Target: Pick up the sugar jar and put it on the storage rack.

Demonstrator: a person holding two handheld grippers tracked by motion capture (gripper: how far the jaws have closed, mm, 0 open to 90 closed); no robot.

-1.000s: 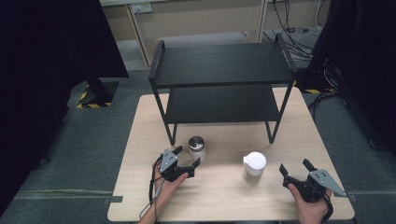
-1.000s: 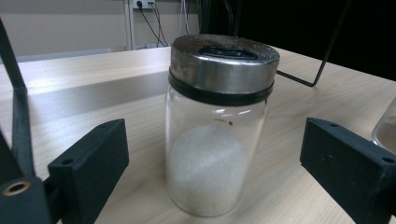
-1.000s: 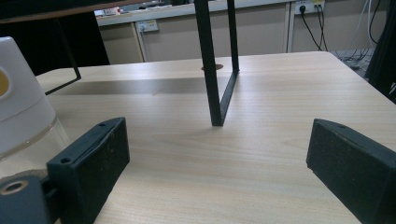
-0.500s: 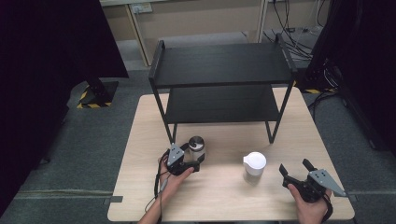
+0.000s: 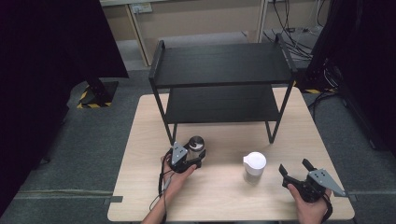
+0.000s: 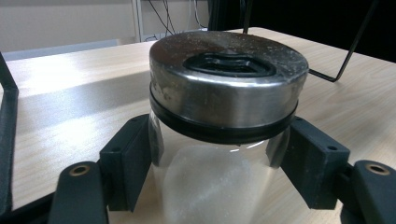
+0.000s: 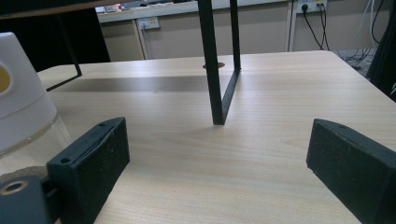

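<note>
Closing on the glass jar (image 6: 219, 154) is the step in hand, and it looks best done low and square. The left tool (image 5: 187, 161) has its two black jaws on either side of the jar's clear body just under the steel lid (image 6: 228, 79), close to the glass or just touching it; whether they already press firmly cannot be told. The jar stands upright on the tabletop (image 5: 224, 196), near the front left leg of the black shelf rack (image 5: 219, 70), with pale powder showing inside. Glass is smooth, so the pads should bear on the straight wall and not on the dark ring beneath the lid, where they could slide upward. A level, steady squeeze should keep the jar from tipping, and any lift should go straight up, clear of the rack's leg. The right tool (image 5: 299, 175) rests wide open and holds nothing, near the white-lidded jar (image 5: 254, 163) at its left; it is well apart from the left tool's work.
</note>
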